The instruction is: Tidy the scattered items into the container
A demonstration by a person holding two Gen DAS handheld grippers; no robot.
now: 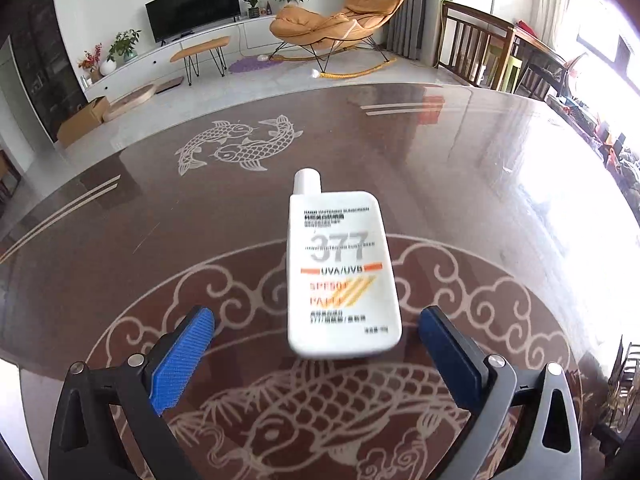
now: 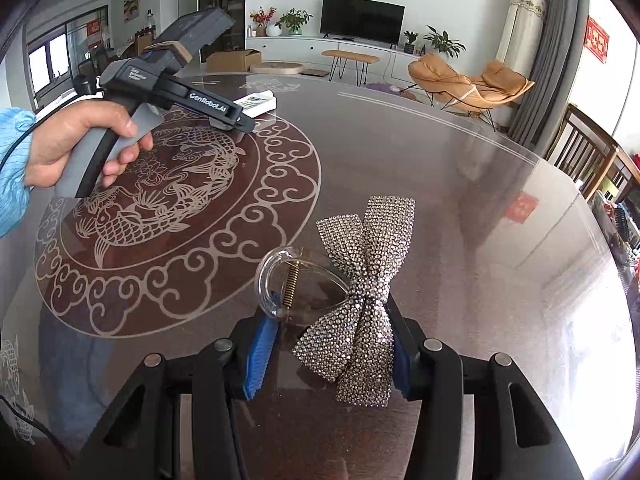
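Left wrist view: sunscreen bottle (image 1: 342, 270), white, flat on dark glass table (image 1: 460, 184), cap toward 12 o'clock, base toward 6. Long axis in line with left gripper (image 1: 316, 354), base just ahead of and between blue pads (image 1: 182, 360), nearer the 3 o'clock pad; pads wide apart, touching nothing. Right wrist view: rhinestone bow hair clip (image 2: 360, 300) clamped between the pads of right gripper (image 2: 326, 356), bow running from 1 o'clock down to 6, clear claw and spring at 10 o'clock of the bow. Left gripper seen there at 10 o'clock, in a hand (image 2: 76, 144), over the carp pattern, bottle just beyond its tip. Container not in either view. Likely next: straight advance toward 12 o'clock, pads closing across the bottle's narrow width; left hand the nearer and free one.
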